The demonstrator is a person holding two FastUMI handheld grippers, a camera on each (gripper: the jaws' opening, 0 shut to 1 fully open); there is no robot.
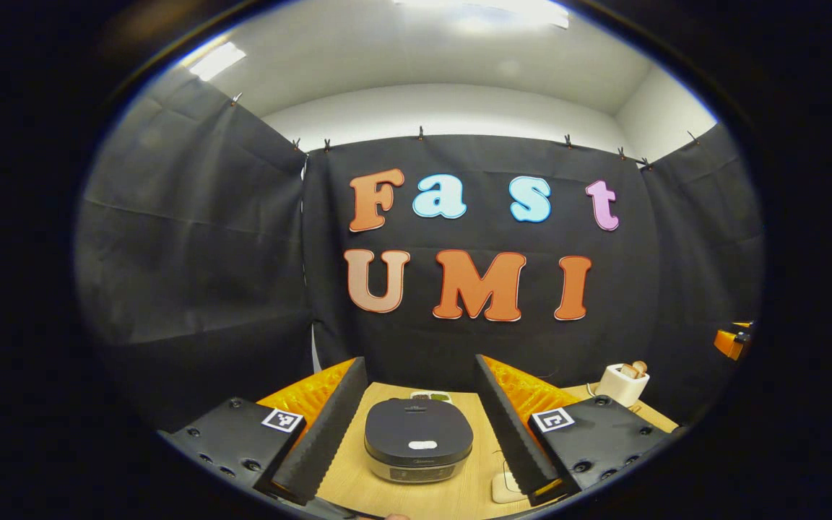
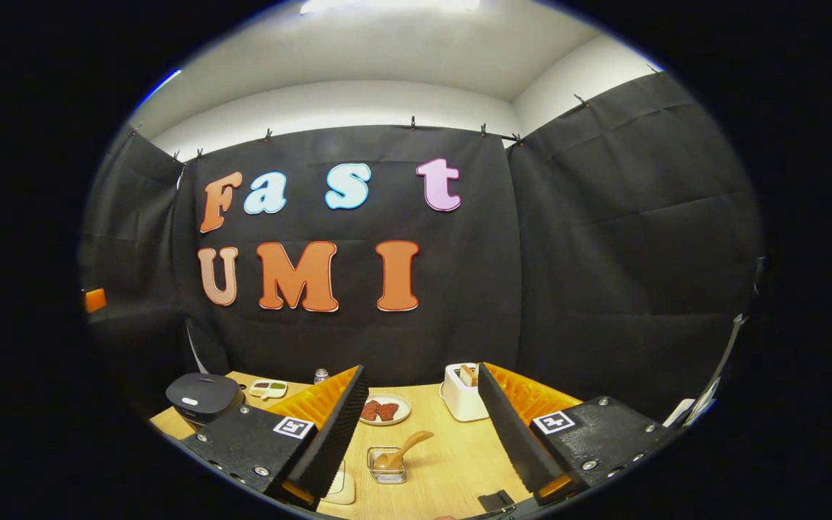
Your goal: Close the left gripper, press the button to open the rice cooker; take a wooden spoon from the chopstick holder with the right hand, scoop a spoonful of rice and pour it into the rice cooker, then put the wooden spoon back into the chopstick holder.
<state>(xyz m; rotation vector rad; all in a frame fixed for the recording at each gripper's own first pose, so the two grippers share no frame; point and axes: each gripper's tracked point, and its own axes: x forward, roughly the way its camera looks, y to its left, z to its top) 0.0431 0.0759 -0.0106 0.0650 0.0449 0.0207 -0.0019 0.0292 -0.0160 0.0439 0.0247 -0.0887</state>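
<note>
The rice cooker (image 1: 418,440) is a dark, rounded box with its lid down, on the wooden table (image 1: 358,484). It sits straight ahead between the fingers of my left gripper (image 1: 419,365), which is open and holds nothing. In the right gripper view the cooker (image 2: 203,396) stands at the far left. A wooden spoon (image 2: 403,449) leans in a small clear holder (image 2: 386,466), its handle pointing up and right. It lies just ahead of my right gripper (image 2: 422,368), which is open and has nothing in it.
A white toaster (image 2: 461,393) with bread stands at the back, also seen at the right in the left gripper view (image 1: 622,383). A plate with red pieces (image 2: 385,410), a small divided dish (image 2: 269,388), a jar (image 2: 321,375) and a white pad (image 2: 340,485) share the table.
</note>
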